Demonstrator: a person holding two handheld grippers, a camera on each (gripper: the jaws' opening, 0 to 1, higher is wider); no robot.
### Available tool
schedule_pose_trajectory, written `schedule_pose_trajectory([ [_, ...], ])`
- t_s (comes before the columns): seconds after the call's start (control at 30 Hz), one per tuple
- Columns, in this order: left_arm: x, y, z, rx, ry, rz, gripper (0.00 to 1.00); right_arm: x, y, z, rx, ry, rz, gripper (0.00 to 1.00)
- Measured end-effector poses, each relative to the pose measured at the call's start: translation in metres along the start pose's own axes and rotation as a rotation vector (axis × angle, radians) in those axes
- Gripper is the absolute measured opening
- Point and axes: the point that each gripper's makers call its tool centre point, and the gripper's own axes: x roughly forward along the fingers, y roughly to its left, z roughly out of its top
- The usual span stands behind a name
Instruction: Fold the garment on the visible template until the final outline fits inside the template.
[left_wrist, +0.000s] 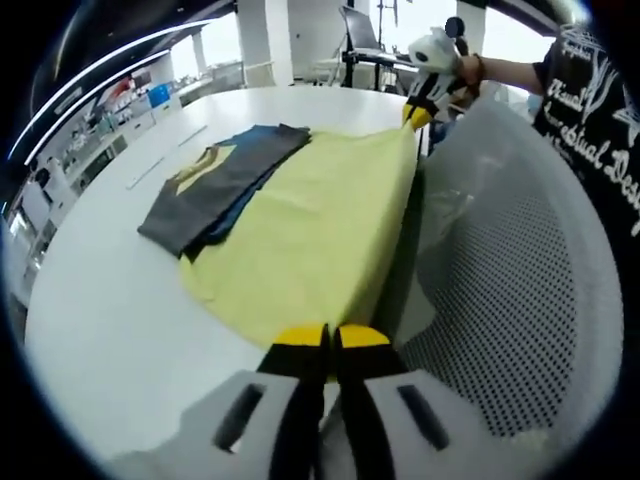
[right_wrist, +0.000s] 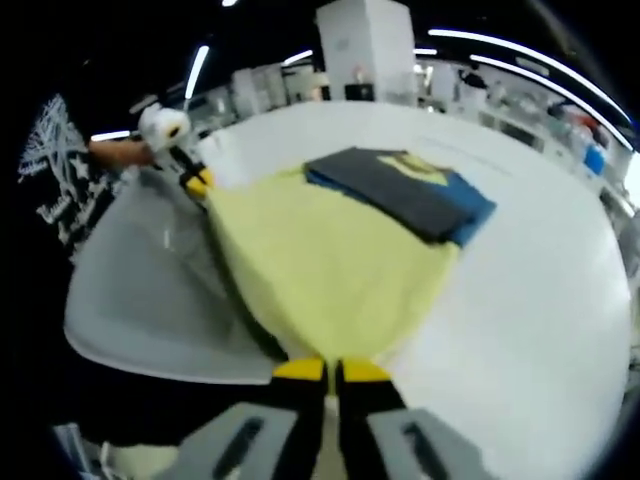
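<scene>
A pale yellow garment (left_wrist: 310, 225) lies spread on the white table (left_wrist: 110, 310). In the left gripper view my left gripper (left_wrist: 331, 338) is shut on its near corner, and my right gripper (left_wrist: 418, 115) pinches the far corner of the same edge. That edge is stretched between the two. From the right gripper view the yellow garment (right_wrist: 320, 265) runs away from my right gripper (right_wrist: 332, 372), which is shut on it, toward my left gripper (right_wrist: 197, 183) at the upper left. A person's hand holds that gripper.
A folded stack of dark grey and blue clothes (left_wrist: 225, 185) (right_wrist: 400, 190) rests on the table beyond the yellow garment. A white perforated surface (left_wrist: 500, 280) (right_wrist: 150, 290) sits beside the held edge, off the table's rim. A person in a black printed shirt (left_wrist: 590, 110) stands behind it.
</scene>
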Motion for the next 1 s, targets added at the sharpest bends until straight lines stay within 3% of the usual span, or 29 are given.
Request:
schedule_pose_trajectory([
  [0.8,-0.027,-0.031,-0.002,-0.018,0.013,-0.080,0.00,-0.027,0.028,0.000,-0.043,0.077,0.063,0.00],
  [1.0,-0.033,-0.025,0.008,-0.031,-0.011,-0.070,0.00,-0.032,0.025,0.007,-0.067,0.071,0.047,0.00],
])
